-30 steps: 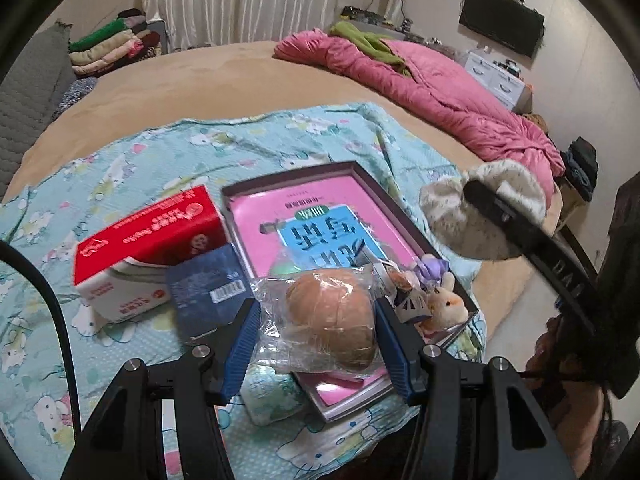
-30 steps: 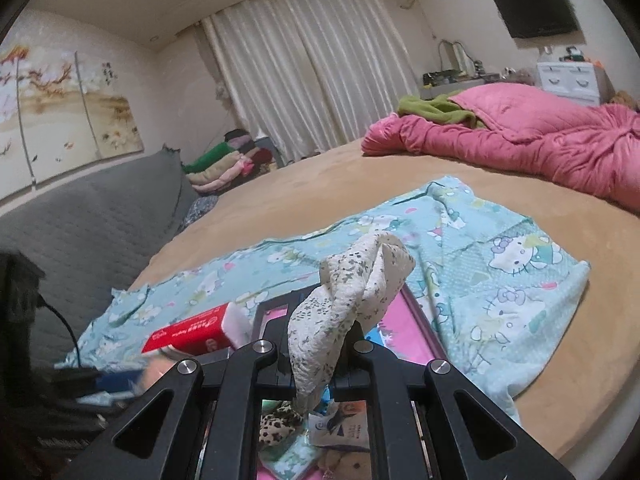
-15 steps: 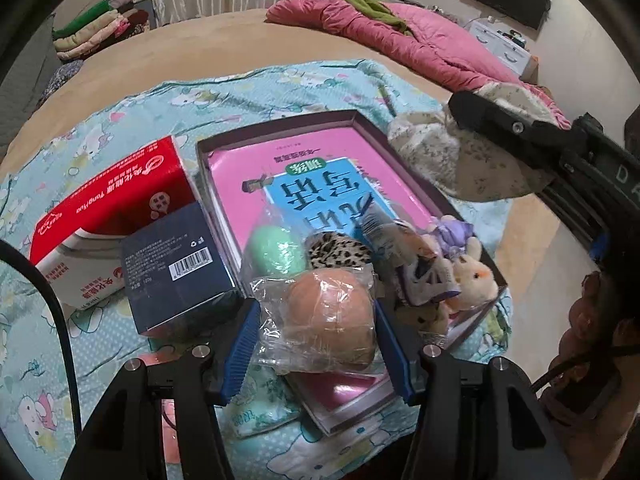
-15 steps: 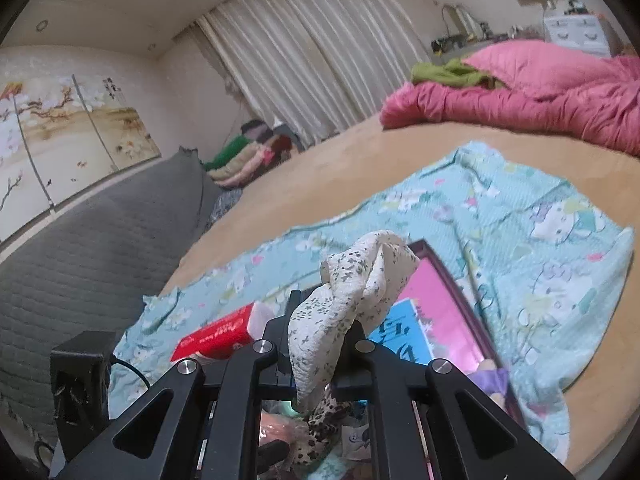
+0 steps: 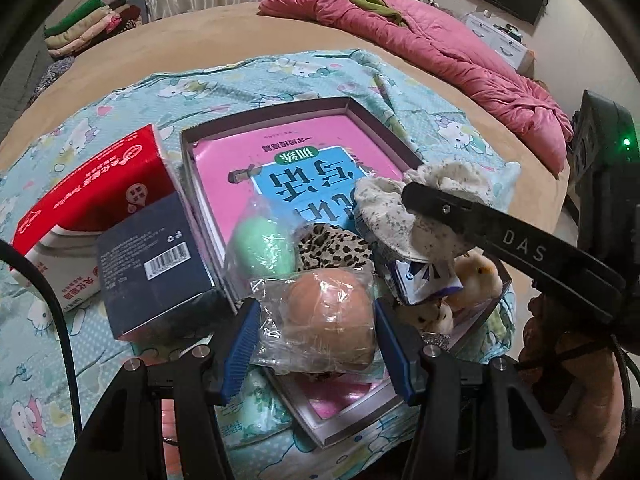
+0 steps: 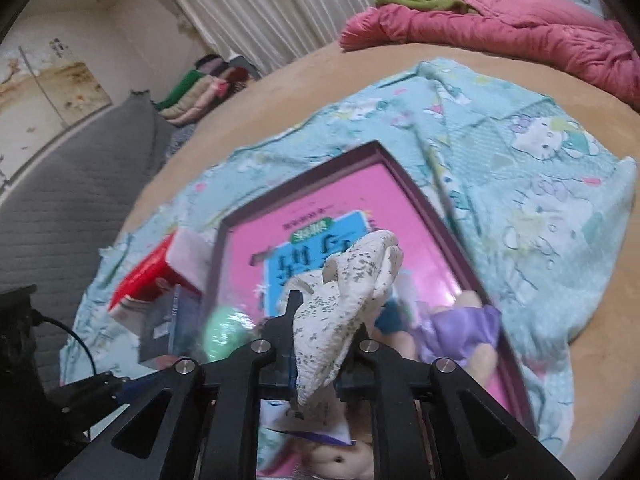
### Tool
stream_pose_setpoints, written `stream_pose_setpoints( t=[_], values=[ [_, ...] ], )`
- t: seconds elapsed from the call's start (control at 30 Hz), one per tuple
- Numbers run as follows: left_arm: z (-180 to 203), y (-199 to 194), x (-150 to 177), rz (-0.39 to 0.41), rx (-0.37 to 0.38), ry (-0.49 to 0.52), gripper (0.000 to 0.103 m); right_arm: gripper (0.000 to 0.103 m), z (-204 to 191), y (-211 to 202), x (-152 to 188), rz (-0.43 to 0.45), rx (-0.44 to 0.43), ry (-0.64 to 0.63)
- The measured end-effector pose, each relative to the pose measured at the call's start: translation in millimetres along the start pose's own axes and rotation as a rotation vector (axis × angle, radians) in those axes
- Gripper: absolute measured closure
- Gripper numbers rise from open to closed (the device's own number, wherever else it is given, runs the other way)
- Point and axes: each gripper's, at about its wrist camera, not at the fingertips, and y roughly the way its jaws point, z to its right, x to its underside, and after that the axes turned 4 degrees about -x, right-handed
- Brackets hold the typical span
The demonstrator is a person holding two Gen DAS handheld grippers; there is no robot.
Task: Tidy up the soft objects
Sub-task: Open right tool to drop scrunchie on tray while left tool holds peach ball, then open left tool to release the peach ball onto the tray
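Note:
My left gripper is shut on a brown bun in a clear plastic bag, held just above the near end of a shallow purple-rimmed box with a pink book inside. My right gripper is shut on a white speckled cloth, hanging over the box; the cloth also shows in the left wrist view under the right gripper's finger. In the box lie a green sponge egg, a leopard-print cloth, a tissue pack and small plush toys.
A red tissue box and a dark blue carton sit left of the purple box on a blue cartoon-print sheet. A pink quilt lies at the far right of the bed. Folded clothes are stacked far left.
Both grippers have come down closer to the box. The right gripper with its cloth has swung from beside the box to over the toys. The bagged bun stays gripped.

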Motion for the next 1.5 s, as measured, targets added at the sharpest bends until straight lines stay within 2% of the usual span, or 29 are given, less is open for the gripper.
stream_pose_setpoints(
  t=[0.17,0.23,0.33,0.6,0.9,1.1,1.3,1.5],
  values=[
    [3,2,-2,0.006,0.006,0.001,0.046,0.085,-1,-2,3,-0.016,0.097,-0.067],
    [3,4,-4,0.008,0.007,0.000,0.046,0.080,-2,-5,4,-0.006,0.128,-0.085],
    [4,5,-5,0.014,0.003,0.000,0.046,0.075,-1,-9,5,0.002,0.137,-0.083],
    [6,6,-3,0.023,-0.002,0.002,0.045,0.071,8,-17,6,0.012,0.177,-0.057],
    [9,6,-2,0.020,-0.011,0.010,0.045,0.054,16,-42,4,0.094,0.220,-0.016],
    [10,4,-2,0.019,-0.016,0.016,0.044,0.050,17,-50,7,0.107,0.233,-0.010],
    [11,4,-1,0.018,-0.011,0.017,0.044,0.040,17,-61,9,0.127,0.252,-0.003],
    [12,0,0,0.028,-0.003,0.025,0.042,0.038,11,-67,13,0.132,0.273,-0.031]
  ],
)
